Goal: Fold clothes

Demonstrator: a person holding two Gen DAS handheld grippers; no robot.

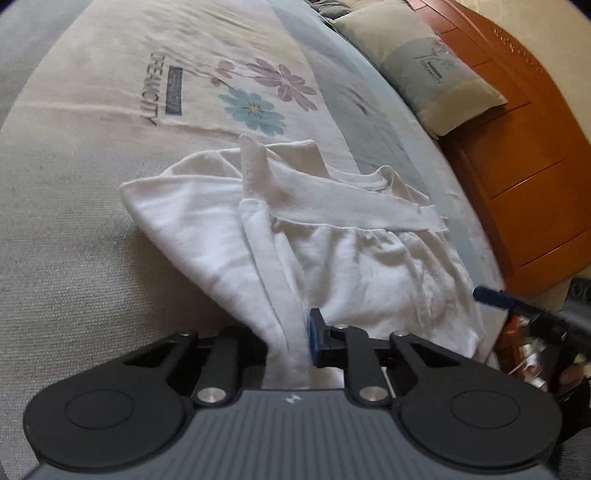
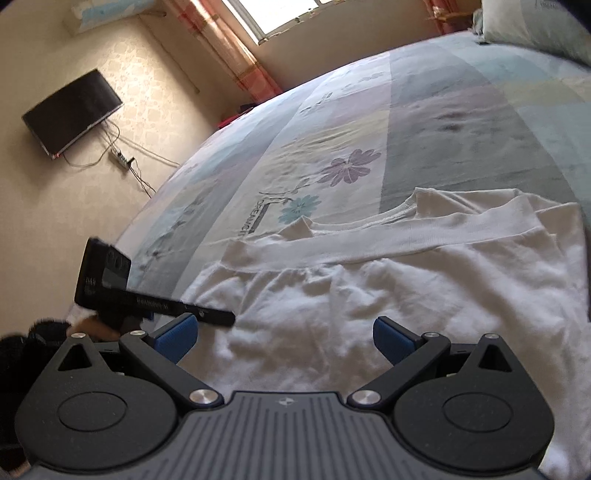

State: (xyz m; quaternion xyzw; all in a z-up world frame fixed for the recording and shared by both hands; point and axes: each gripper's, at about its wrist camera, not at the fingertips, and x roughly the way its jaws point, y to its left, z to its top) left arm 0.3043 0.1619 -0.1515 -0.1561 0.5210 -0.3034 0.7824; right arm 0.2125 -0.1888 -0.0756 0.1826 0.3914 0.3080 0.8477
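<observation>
A white sweatshirt (image 1: 343,236) lies partly folded on the bed, its ribbed hem band lying across the body below the collar. My left gripper (image 1: 291,339) is shut on a bunched fold of the sweatshirt at its near edge and lifts it slightly. The sweatshirt also shows in the right wrist view (image 2: 369,288), spread flat with the hem band across it. My right gripper (image 2: 284,339) is open and empty just above the cloth's near part. The left gripper's body (image 2: 147,299) shows at the left of that view.
The bed has a patchwork floral cover (image 1: 184,92) printed DREAMCITY. A pillow (image 1: 424,70) rests against the orange wooden headboard (image 1: 517,166) at the right. A wall-mounted TV (image 2: 70,110) and a curtained window (image 2: 273,18) lie beyond the bed.
</observation>
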